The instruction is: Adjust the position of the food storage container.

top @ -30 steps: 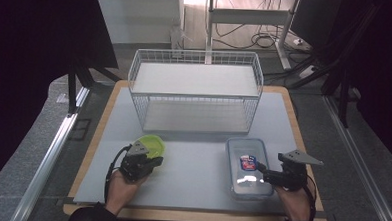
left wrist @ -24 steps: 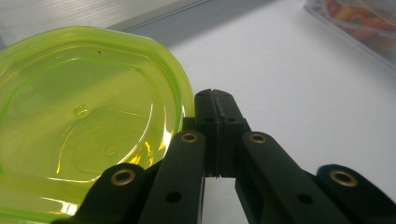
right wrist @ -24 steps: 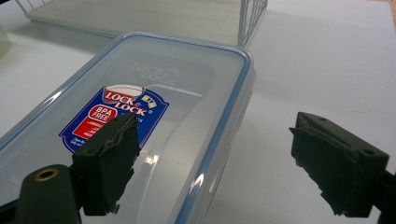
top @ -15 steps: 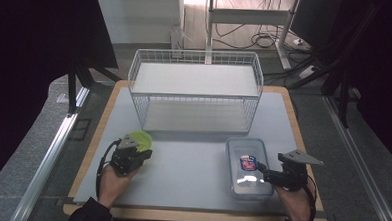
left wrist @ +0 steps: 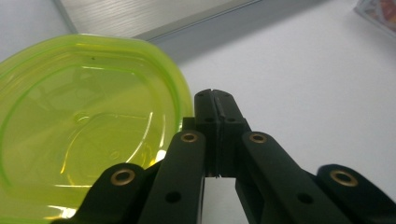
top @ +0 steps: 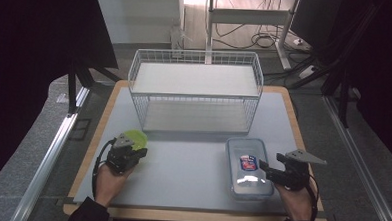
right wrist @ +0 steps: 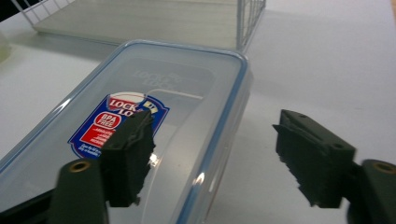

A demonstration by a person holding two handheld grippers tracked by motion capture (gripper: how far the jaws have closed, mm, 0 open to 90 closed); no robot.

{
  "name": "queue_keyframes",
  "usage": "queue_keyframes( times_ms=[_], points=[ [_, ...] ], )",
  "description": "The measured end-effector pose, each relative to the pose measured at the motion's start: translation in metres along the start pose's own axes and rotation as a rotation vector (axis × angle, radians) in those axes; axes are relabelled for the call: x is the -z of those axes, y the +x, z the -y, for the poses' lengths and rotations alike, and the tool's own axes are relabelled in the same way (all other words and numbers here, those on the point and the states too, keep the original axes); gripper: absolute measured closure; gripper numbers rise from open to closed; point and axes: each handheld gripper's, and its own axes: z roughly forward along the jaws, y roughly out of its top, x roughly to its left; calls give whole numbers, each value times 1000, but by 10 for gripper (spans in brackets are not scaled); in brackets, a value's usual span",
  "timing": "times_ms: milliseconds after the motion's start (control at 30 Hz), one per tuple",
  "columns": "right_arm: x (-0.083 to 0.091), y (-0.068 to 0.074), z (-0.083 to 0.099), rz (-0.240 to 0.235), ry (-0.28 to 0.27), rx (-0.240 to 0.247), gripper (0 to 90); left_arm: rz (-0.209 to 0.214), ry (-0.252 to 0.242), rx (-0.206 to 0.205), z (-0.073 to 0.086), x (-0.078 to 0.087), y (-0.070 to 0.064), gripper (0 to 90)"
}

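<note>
A lime-green translucent dish (top: 135, 138) lies on the white table top at the front left. My left gripper (top: 132, 152) sits just in front of it. In the left gripper view the jaws (left wrist: 215, 100) are pressed together with nothing between them, and the green dish (left wrist: 84, 126) lies right against their left side. A clear rectangular container (top: 249, 165) with a blue-rimmed lid and a red and blue label lies at the front right. My right gripper (top: 266, 171) is open at its right edge. One jaw is over the lid (right wrist: 154, 121), the other outside the wall, around my right gripper (right wrist: 215, 126).
A white wire rack (top: 195, 90) with two shelves stands at the back middle of the table (top: 191, 165). Its lower shelf (right wrist: 140, 18) is just beyond the clear container. A wooden rim (top: 100, 131) borders the table. Cables lie on the floor behind.
My left gripper and the green dish have both shifted a little to the left and away from me. The right gripper and the clear container have stayed put.
</note>
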Motion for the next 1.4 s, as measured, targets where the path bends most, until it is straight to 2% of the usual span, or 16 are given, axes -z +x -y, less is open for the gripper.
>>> queue_keyframes(
  times_ms=[233, 267, 300, 400, 467, 533, 633, 800, 933, 967, 1133, 1167, 1200, 1267, 1333, 1400],
  points=[
    [5, -3, -6, -2, -3, -8, 617, 46, -53, -35, -3, 2, -13, 747],
    [5, -3, -6, -2, -3, -8, 617, 56, -59, -46, -3, 1, -16, 747],
    [5, -6, -8, 0, 3, -4, 727, 72, -63, -69, -4, 0, -23, 684],
    [-1, -12, -11, -3, 42, -5, 877, 125, -68, -77, -4, -3, -30, 532],
    [-8, -16, -12, -2, 73, -10, 899, 155, -67, -74, -5, -6, -33, 445],
    [-17, -18, -14, 18, 115, -9, 900, 160, -60, -86, -5, -8, -36, 415],
    [-27, -16, -17, 37, 140, 15, 900, 159, -51, -112, -5, -9, -41, 477],
    [-35, -12, -23, 16, 159, 29, 900, 177, -40, -138, -4, -11, -44, 692],
    [-49, 1, -27, -32, 178, 59, 900, 190, -26, -153, -3, -14, -45, 790],
    [-56, 9, -31, -59, 190, 84, 900, 194, -25, -156, -3, -14, -45, 834],
    [-74, 35, -40, -150, 215, 146, 900, 199, -25, -141, -3, -15, -42, 887],
    [-74, 35, -40, -150, 215, 146, 900, 199, -25, -141, -3, -15, -42, 893],
    [-80, 47, -42, -188, 215, 186, 900, 202, -24, -136, -3, -15, -41, 896],
    [-78, 53, -42, -192, 206, 214, 900, 229, -16, -121, -4, -17, -39, 898],
    [-73, 52, -42, -183, 197, 222, 900, 235, -17, -115, -5, -19, -39, 898],
    [-53, 46, -36, -181, 162, 201, 900, 242, -17, -117, -11, -25, -41, 897]
  ],
)
